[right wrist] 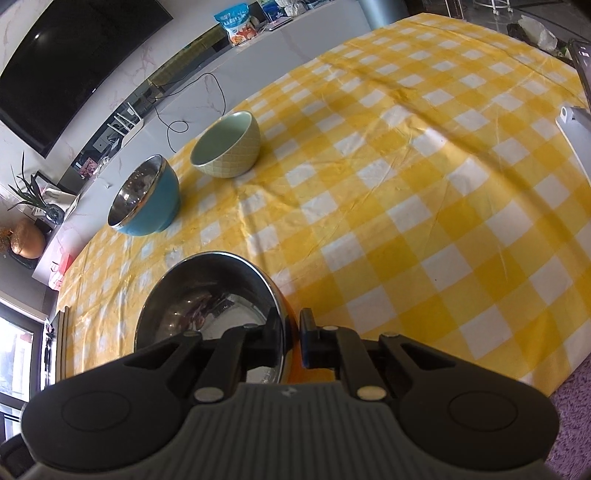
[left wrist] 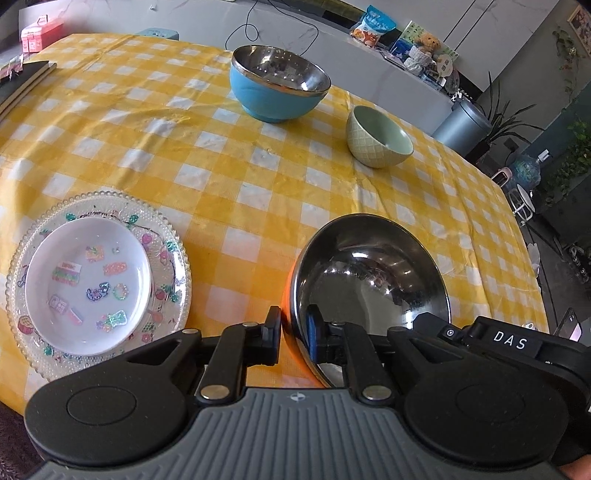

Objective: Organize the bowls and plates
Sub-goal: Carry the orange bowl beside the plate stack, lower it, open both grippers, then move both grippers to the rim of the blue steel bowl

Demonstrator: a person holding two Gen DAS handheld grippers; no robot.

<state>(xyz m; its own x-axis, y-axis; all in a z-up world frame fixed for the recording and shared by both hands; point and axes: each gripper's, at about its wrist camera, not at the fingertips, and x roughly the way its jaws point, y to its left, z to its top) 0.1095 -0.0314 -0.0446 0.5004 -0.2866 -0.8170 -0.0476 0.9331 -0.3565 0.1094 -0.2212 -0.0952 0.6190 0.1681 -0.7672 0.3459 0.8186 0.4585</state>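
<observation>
Left hand-held gripper [left wrist: 293, 338] and right hand-held gripper [right wrist: 292, 338] each clamp rim of steel bowl [left wrist: 373, 280] on desk [left wrist: 258, 177]; small plate [left wrist: 88, 284] sits on glass plate [left wrist: 173, 236].

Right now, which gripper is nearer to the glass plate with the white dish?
Left. The left gripper grips the orange bowl beside the glass plate; the right gripper holds the bowl's far rim.

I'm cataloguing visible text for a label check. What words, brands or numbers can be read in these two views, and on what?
"DAS": white letters on the black body of the right tool, seen in the left wrist view.
Blue snack bag on the counter: print too small to read.
Pink box beyond the table: markings blurred.
Stickers on the white plate: no legible words.
</observation>
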